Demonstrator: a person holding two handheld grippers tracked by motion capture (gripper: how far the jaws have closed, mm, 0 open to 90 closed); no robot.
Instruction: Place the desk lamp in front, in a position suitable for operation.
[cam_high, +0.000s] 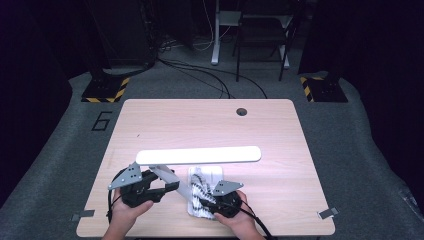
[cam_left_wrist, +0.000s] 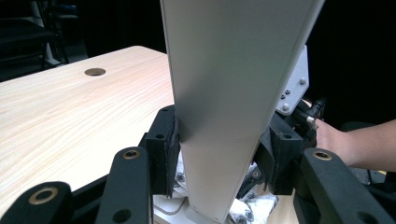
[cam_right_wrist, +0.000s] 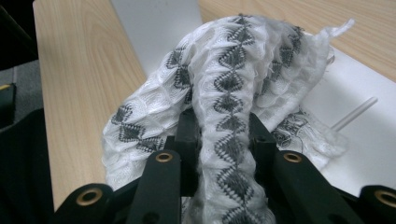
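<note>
A white desk lamp stands near the table's front edge, its long light bar (cam_high: 200, 155) lying level over the wood. My left gripper (cam_high: 169, 187) is shut on the lamp's flat grey arm (cam_left_wrist: 229, 93), and its pads press both edges of that arm (cam_high: 170, 178). A white cloth with a black diamond pattern (cam_right_wrist: 233, 70) lies bunched on the lamp's white base (cam_right_wrist: 154, 28). My right gripper (cam_right_wrist: 224, 135) is shut on a fold of the cloth (cam_high: 200, 192), just to the right of the left gripper.
The light wooden table (cam_high: 150, 125) has a round cable hole (cam_high: 242, 111) at the far middle. Grey carpet, cables and stand bases with yellow-black stripes (cam_high: 105, 90) lie beyond it. A thin white rod (cam_right_wrist: 352, 114) rests on the lamp base.
</note>
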